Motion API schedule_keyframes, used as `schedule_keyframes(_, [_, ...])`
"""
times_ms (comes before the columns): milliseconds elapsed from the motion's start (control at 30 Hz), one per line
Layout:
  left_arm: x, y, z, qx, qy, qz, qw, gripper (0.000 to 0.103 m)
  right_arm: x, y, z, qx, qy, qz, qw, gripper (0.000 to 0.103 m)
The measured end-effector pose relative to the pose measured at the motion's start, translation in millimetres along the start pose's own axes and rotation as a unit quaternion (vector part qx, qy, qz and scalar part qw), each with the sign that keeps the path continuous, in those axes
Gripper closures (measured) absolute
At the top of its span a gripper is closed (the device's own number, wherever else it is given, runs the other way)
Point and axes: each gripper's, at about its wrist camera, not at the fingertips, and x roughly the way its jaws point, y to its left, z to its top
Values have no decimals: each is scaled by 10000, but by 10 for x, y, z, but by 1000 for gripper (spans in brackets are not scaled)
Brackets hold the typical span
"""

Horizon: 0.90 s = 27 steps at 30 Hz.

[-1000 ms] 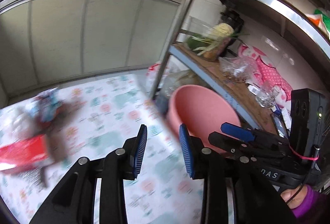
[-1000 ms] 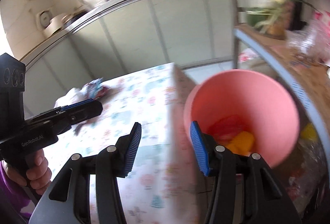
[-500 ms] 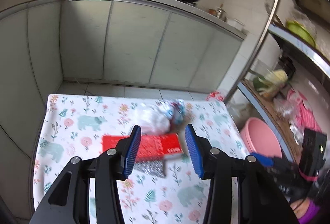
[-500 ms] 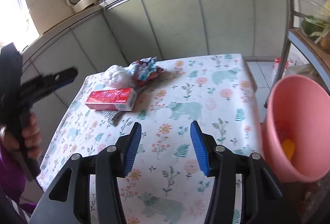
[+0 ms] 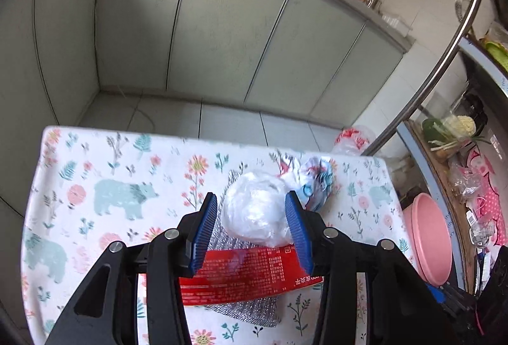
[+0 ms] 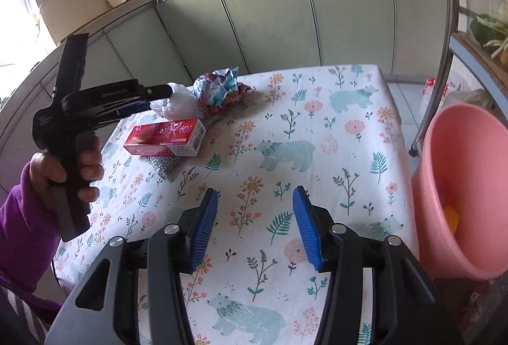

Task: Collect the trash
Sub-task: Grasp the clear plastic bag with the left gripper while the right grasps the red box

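A pile of trash lies at the far side of the flowered tablecloth (image 6: pixel 317 129): a white crumpled plastic wad (image 5: pixel 254 211), a crumpled colourful wrapper (image 5: pixel 317 183), a red carton (image 5: pixel 241 275) and a silver glittery piece (image 5: pixel 250 310) under it. My left gripper (image 5: pixel 250 202) is open and straddles the plastic wad, pads close to its sides but not pressing. In the right wrist view the left gripper (image 6: pixel 158 94) reaches the wad (image 6: pixel 174 105) beside the wrapper (image 6: pixel 222 87) and carton (image 6: pixel 165 138). My right gripper (image 6: pixel 255 199) hovers open over bare cloth, holding nothing.
A pink bucket (image 6: pixel 460 186) with yellow and red trash inside stands off the table's right edge, also seen as the bucket (image 5: pixel 425 237) below a metal rack (image 5: pixel 444 65). A hand (image 6: pixel 85 167) in a purple sleeve holds the left gripper. Grey-green cabinets stand behind the table.
My left gripper swung from the pink bucket back over the table to the trash pile, and its jaws stand wider. My right gripper turned from the bucket toward the table, then held still.
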Motion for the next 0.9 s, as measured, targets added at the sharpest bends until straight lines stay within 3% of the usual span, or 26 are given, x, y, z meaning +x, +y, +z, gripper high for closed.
schedule_keyframes(100, [42, -40, -48, 91, -60, -5, 9999, 61, 20, 5, -10, 8, 37, 15, 10000, 53])
schedule_keyframes(167, [37, -81, -74, 198, -126, -34, 9997, 73, 19, 23, -12, -8, 39, 31, 10000, 53])
schedule_keyframes(300, [-42, -123, -111, 242, -248, -70, 9994, 83, 11, 60, -14, -39, 44, 65, 10000, 53])
schedule_keyframes(600, [-684, -82, -176, 131, -729, -445, 9963, 88, -5, 252, -1, -275, 19, 382, 9989, 53])
schedule_keyframes(767, [-1060, 61, -268, 56, -906, -435, 9949, 88, 105, 638, 197, -1191, 121, 690, 9904, 53])
schedule_keyframes(900, [-1252, 220, -358, -48, -937, -332, 9950, 88, 273, 1012, 408, -2215, 236, 833, 9713, 45])
